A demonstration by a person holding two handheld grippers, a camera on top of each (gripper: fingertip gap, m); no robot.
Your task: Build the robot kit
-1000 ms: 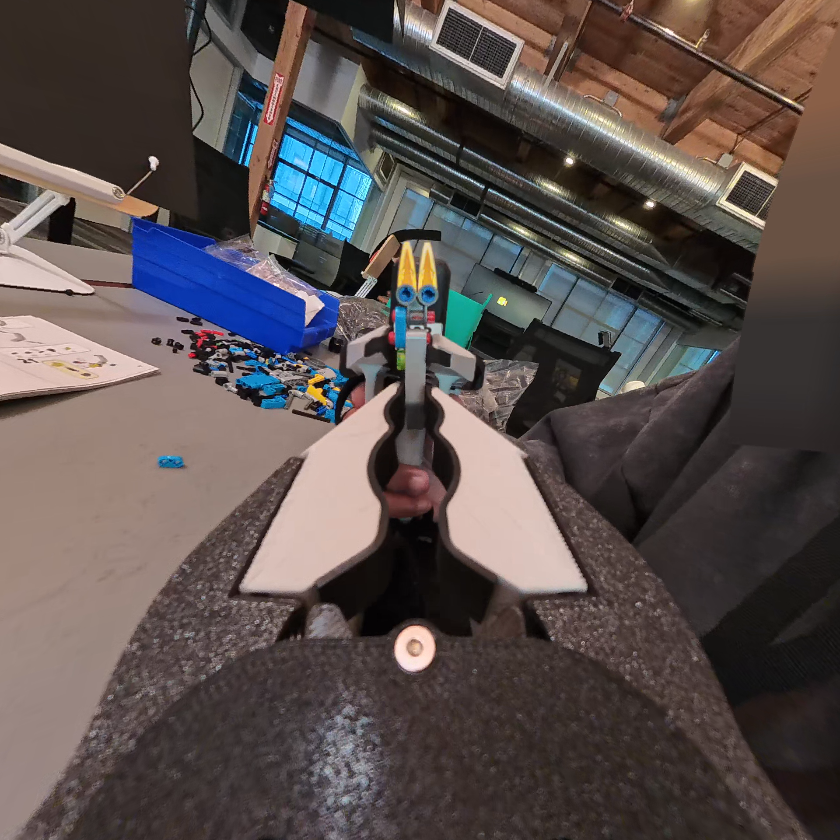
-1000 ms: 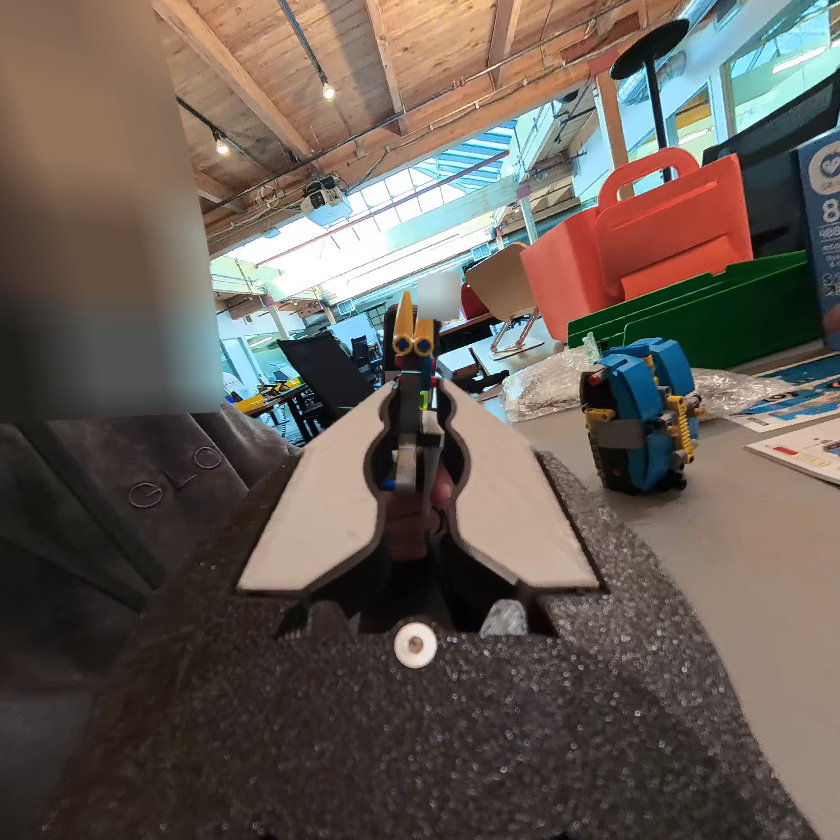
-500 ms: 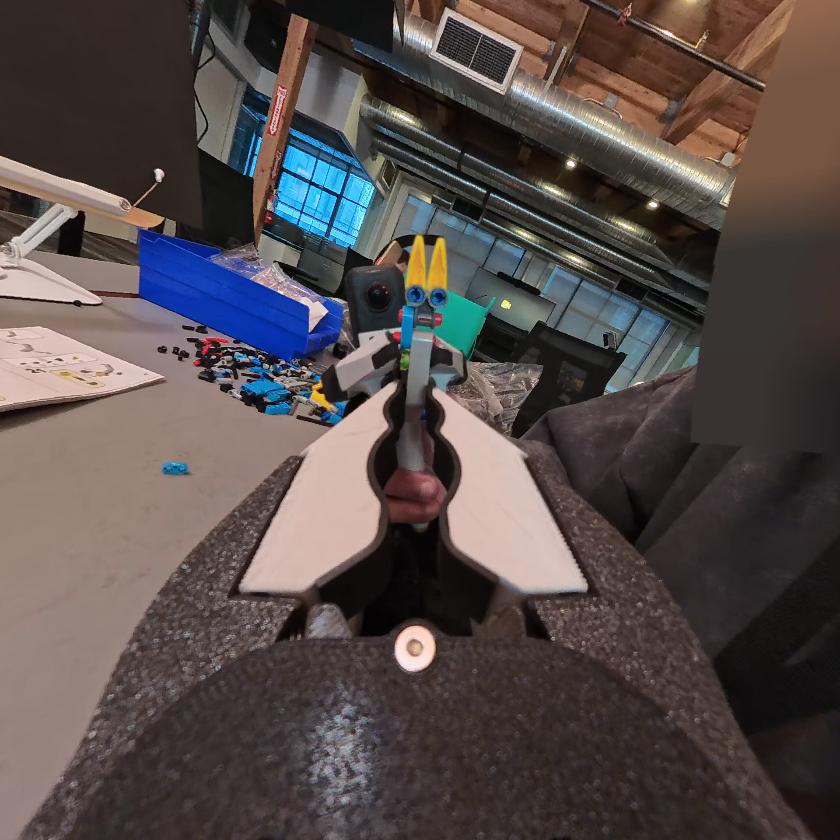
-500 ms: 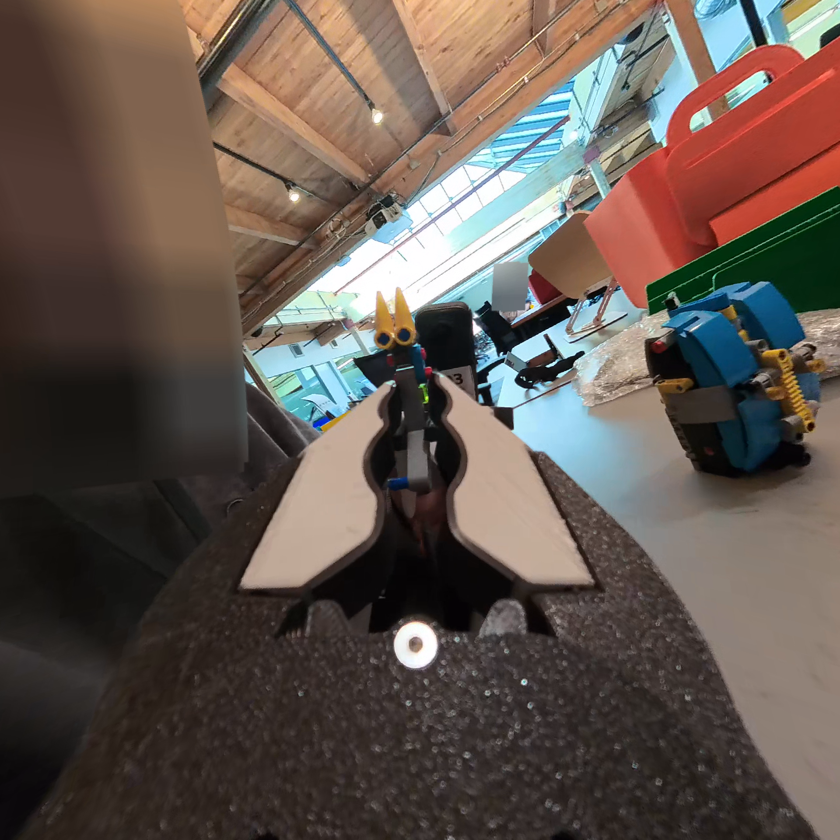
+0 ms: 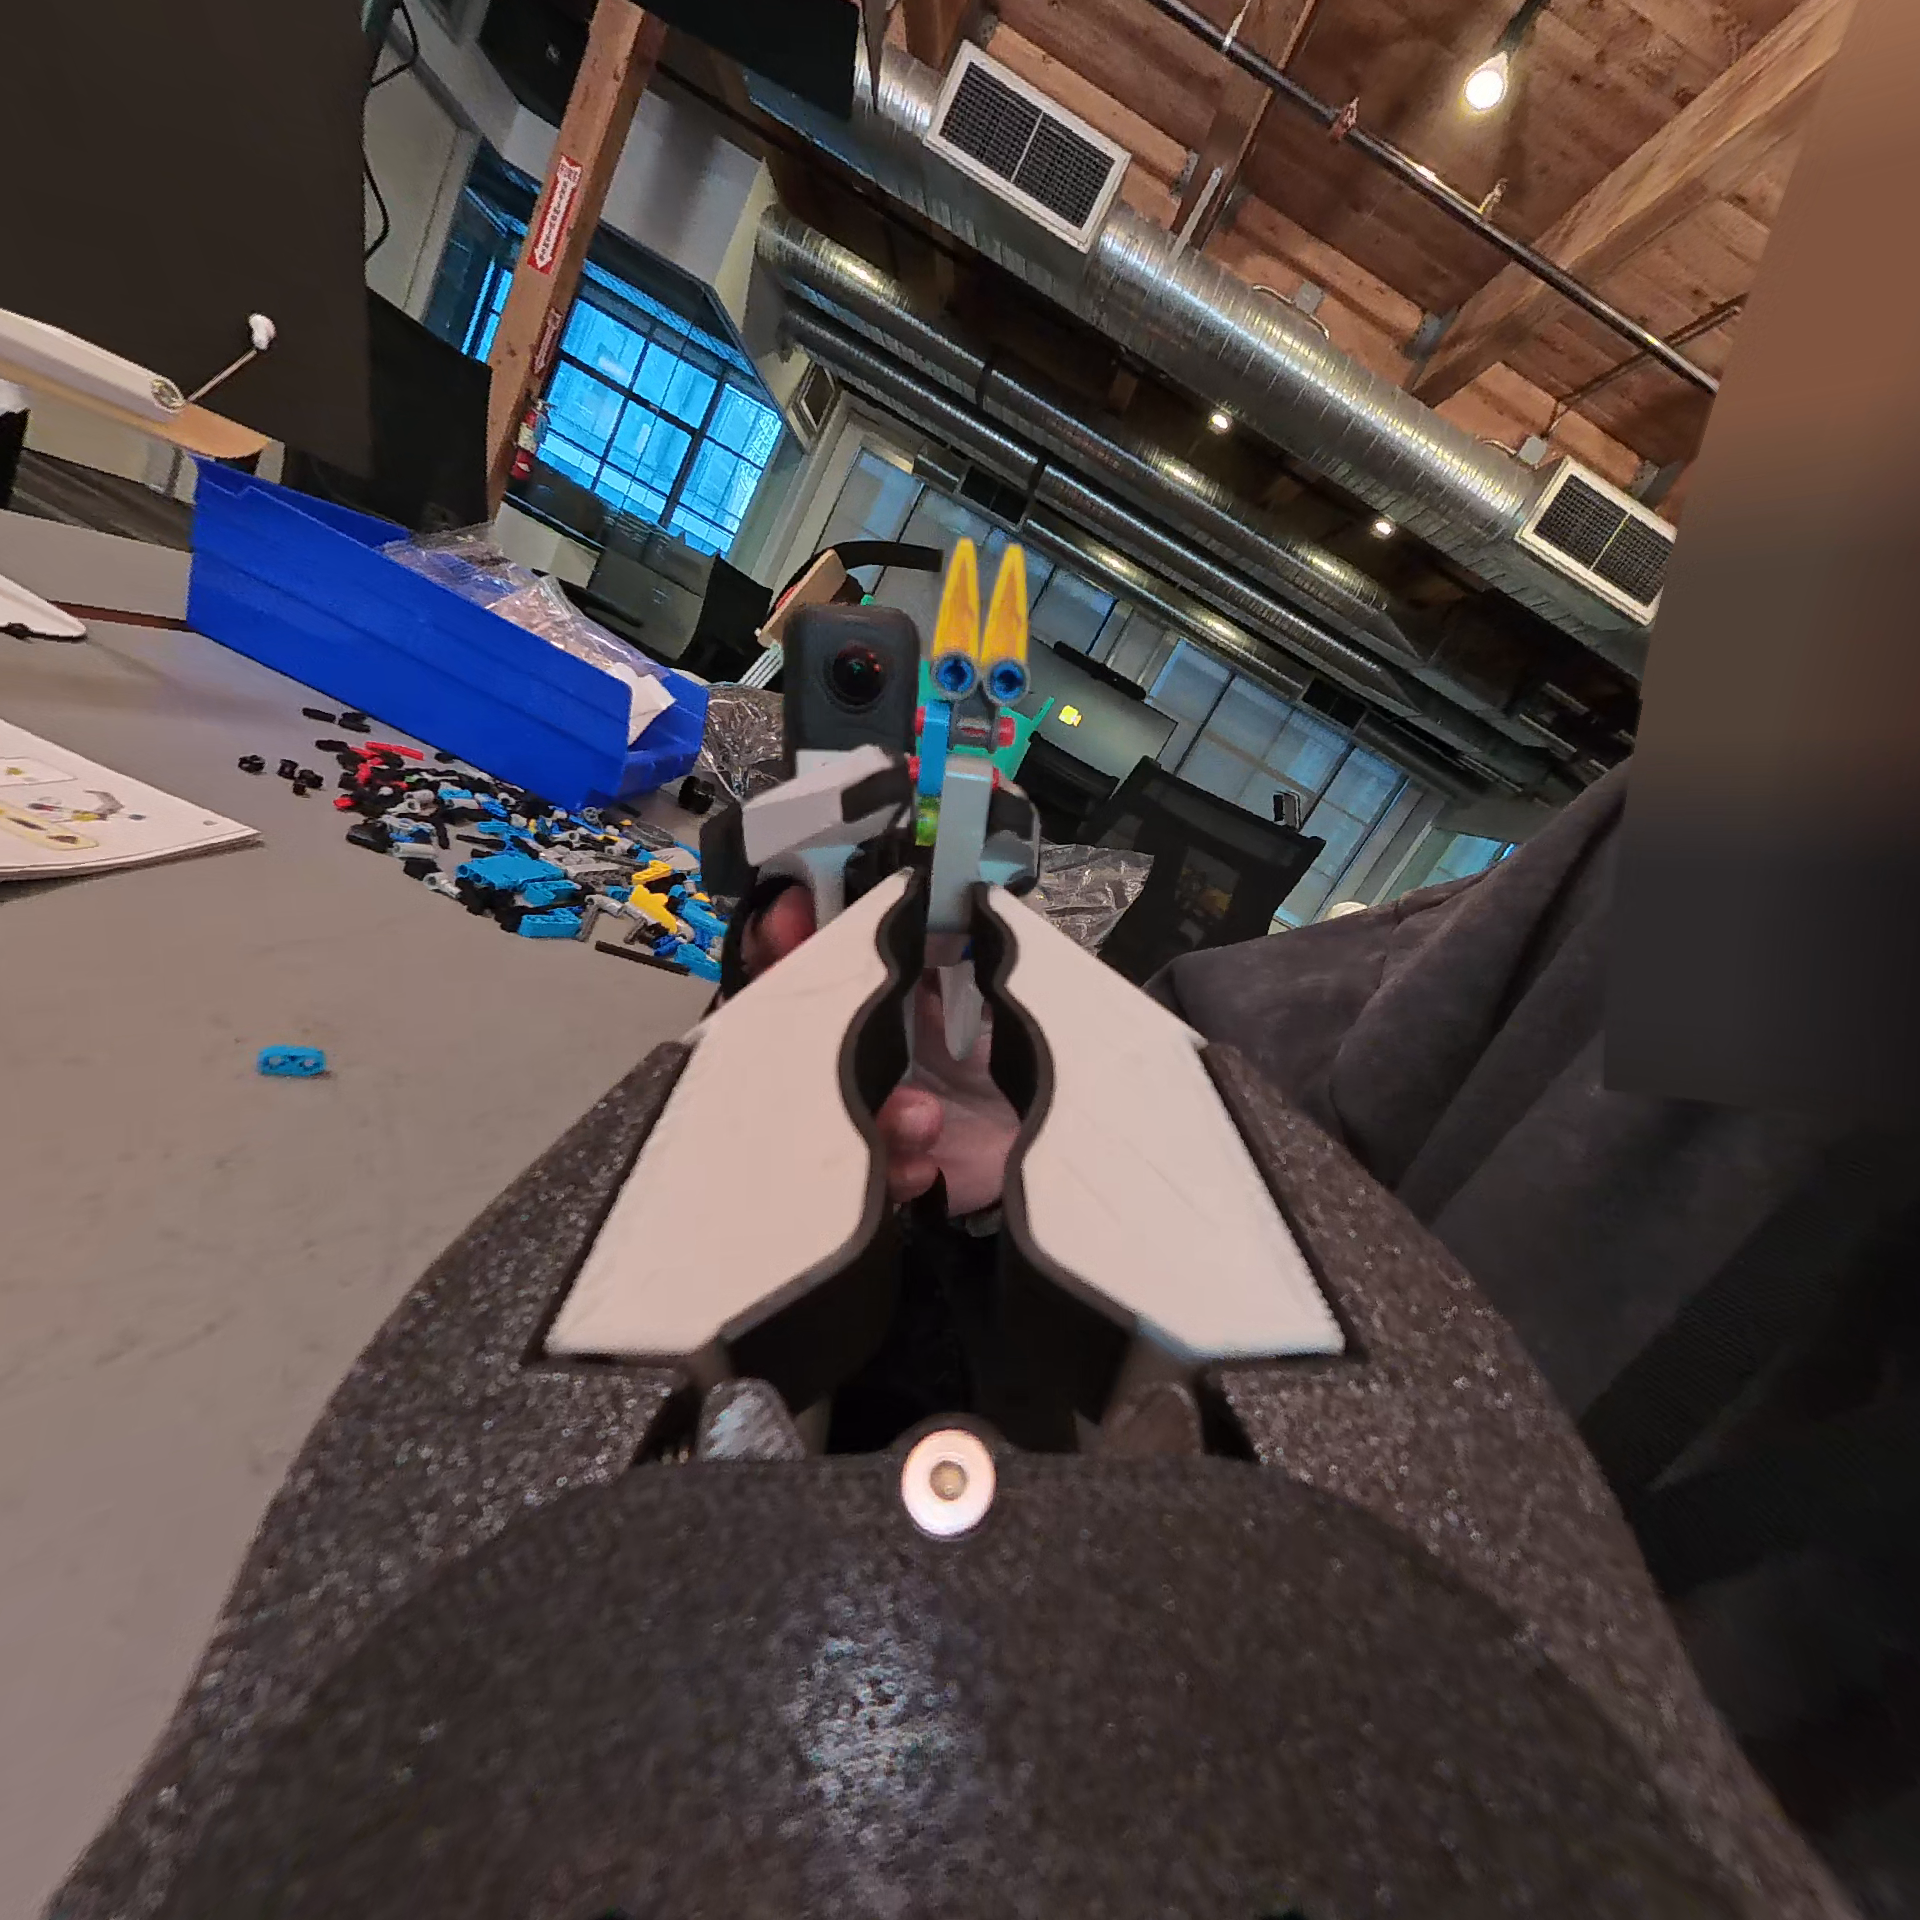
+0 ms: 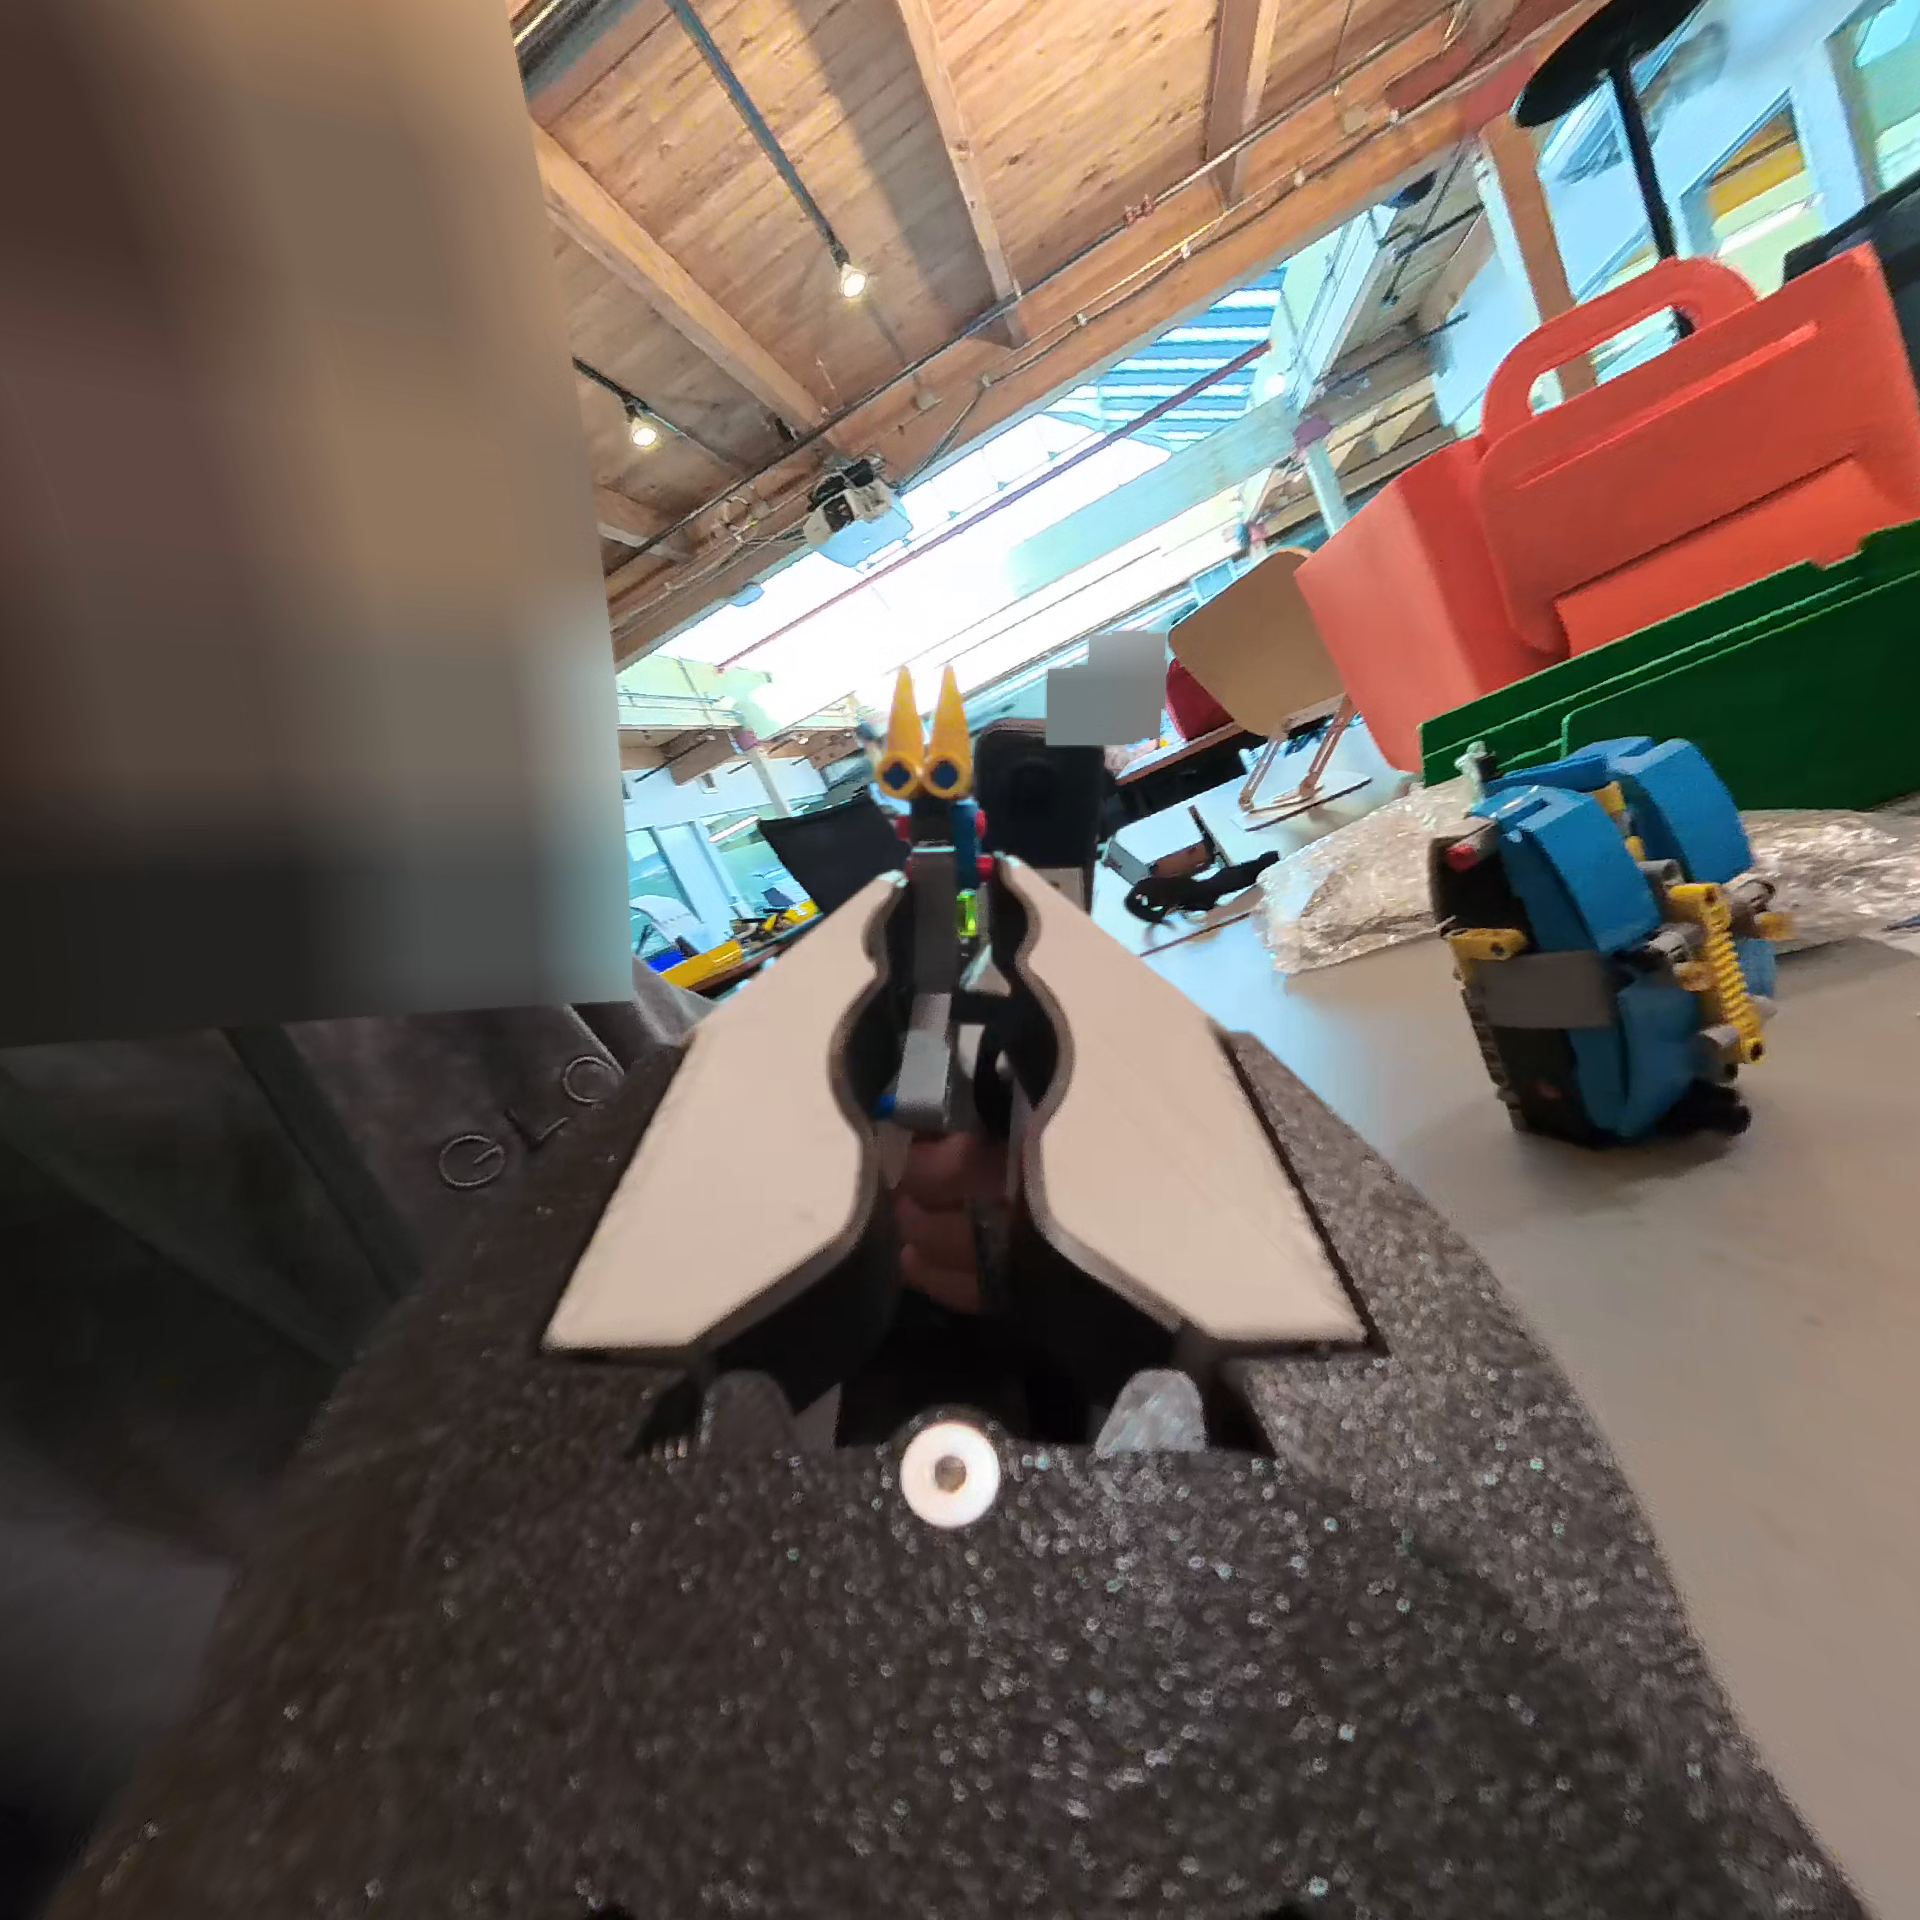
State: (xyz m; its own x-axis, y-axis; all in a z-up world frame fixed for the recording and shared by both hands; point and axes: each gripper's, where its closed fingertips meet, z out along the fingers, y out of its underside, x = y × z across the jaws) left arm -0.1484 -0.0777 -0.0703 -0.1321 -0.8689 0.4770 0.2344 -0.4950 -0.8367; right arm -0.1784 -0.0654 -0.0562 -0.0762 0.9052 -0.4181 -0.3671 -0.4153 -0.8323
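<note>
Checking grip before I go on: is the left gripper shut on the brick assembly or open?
Shut on it. The left gripper's fingertips pinch the brick assembly's grey beam, with no gap either side.

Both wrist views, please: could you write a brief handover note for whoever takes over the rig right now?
Left gripper: jaws shut on the small brick assembly with yellow horns, held up off the table.
Right gripper: jaws shut on the same assembly from the opposite side.
The loose brick pile lies by the blue bin; one blue piece lies apart.
The blue wheel-shaped build stands on the table, untouched.
</note>
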